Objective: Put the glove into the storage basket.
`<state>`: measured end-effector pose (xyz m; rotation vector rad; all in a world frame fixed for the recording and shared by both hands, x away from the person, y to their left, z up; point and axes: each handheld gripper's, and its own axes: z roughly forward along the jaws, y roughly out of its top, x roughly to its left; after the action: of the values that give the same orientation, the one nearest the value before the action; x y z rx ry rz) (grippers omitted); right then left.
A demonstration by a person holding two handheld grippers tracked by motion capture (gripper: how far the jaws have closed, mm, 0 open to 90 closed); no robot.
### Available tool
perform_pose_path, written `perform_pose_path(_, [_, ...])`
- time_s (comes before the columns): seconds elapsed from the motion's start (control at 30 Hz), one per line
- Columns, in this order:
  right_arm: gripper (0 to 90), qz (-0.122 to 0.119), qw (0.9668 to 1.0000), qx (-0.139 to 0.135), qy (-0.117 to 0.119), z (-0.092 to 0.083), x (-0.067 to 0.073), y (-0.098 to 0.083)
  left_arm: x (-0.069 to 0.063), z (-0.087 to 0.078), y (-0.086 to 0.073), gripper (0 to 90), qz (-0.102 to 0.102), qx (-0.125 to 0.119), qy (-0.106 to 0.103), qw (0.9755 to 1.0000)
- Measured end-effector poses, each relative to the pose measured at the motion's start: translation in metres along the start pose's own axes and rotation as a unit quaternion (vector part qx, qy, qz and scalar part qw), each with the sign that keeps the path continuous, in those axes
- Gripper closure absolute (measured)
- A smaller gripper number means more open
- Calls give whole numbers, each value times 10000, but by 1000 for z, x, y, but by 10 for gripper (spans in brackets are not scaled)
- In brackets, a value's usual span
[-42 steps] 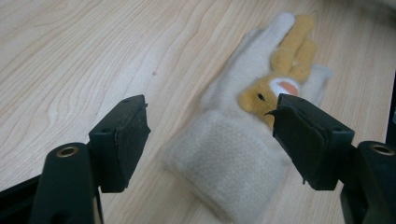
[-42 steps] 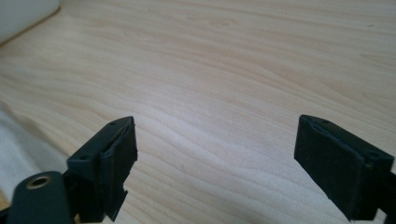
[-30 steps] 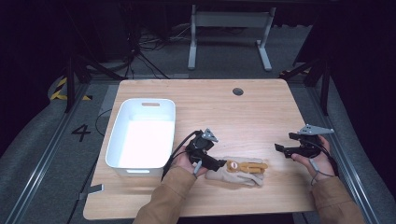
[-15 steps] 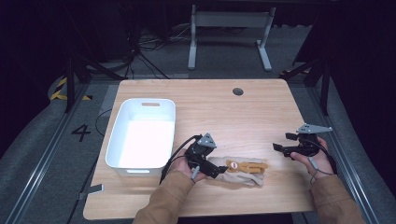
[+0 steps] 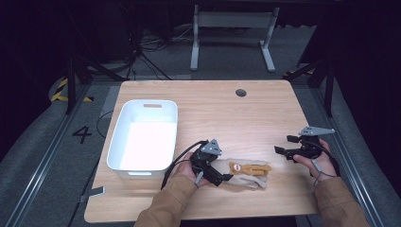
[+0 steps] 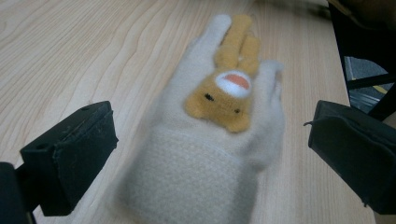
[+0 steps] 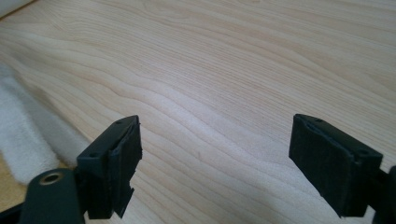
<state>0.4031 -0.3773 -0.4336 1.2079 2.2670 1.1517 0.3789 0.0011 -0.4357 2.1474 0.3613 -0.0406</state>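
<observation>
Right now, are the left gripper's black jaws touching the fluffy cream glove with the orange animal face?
Apart. In the left gripper view the left gripper has just been opening; bare wood shows between each pad and the glove lying between them.

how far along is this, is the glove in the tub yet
Not yet. The white plastic tub looks empty. The cream fleece glove with an orange bear patch lies on the wooden table; the left tool, jaws just opening, straddles its cuff ungripped. The right tool waits open. Gripping and moving it remain, presumably.
</observation>
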Motion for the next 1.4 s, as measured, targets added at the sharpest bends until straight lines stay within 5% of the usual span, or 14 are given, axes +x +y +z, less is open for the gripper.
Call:
perform_pose_path(0.27, [178,79,9998,-77,139,-1,0,-1,0,11,-3,3,101,-34,-8,9999])
perform_pose_path(0.4, [180,91,9998,-85,161,-1,1,-1,-1,17,-5,1,249,130,74,9996])
perform_pose_path(1.4, [195,143,9997,-62,199,-2,1,-4,10,42,-10,9,389,999,338,9937])
